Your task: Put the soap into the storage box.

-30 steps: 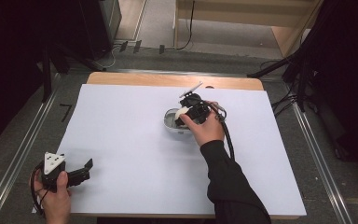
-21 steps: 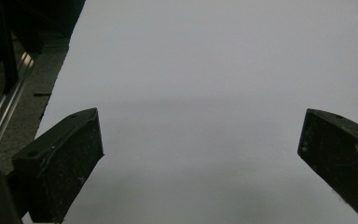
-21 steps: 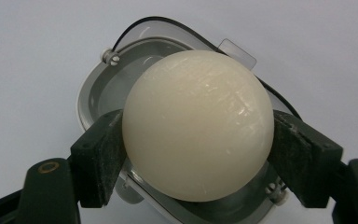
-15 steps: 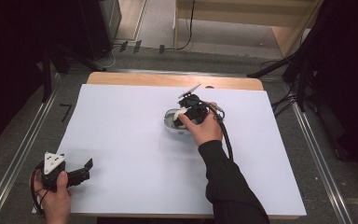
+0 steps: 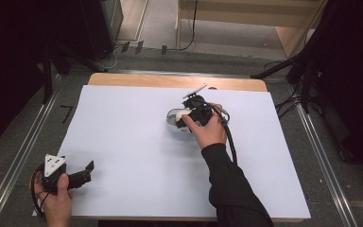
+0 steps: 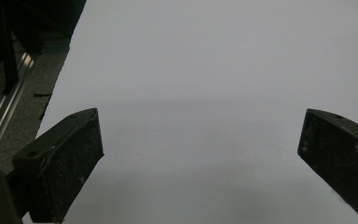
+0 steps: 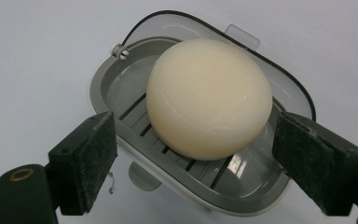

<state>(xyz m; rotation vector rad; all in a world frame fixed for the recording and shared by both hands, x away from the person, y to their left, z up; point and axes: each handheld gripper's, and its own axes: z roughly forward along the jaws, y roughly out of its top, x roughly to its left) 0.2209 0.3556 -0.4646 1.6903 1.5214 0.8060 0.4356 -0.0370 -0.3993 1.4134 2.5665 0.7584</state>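
the high view shows, at the near left corner of the table (image 5: pixel 137 80), the person's left hand (image 5: pixel 56 203) holding the left gripper (image 5: pixel 86 171) just above the white sheet (image 5: pixel 123 142) that covers the tabletop. its jaws point toward the middle of the table. in the left gripper view those two black jaws stand wide apart over bare white sheet, released, with nothing between them.

further right, near the middle of the sheet and toward its far edge, sits a grey soap dish (image 5: pixel 172 119) with a round, cream-coloured bar of soap (image 7: pixel 209 98) lying on its slatted tray. the right hand (image 5: pixel 210 132) holds the right gripper (image 5: pixel 182 118) right over the dish, jaws aimed down at it, the cable (image 5: pixel 229 142) trailing back along the dark sleeve (image 5: pixel 231 189).

in the right gripper view the jaws are opening: one stands on each side of the soap, outside the dish's rim, with a gap between each pad and the soap. the soap rests in the dish on its own. a clear lid (image 7: pixel 279 79), hinged at the dish's far side, lies tipped back behind the soap.
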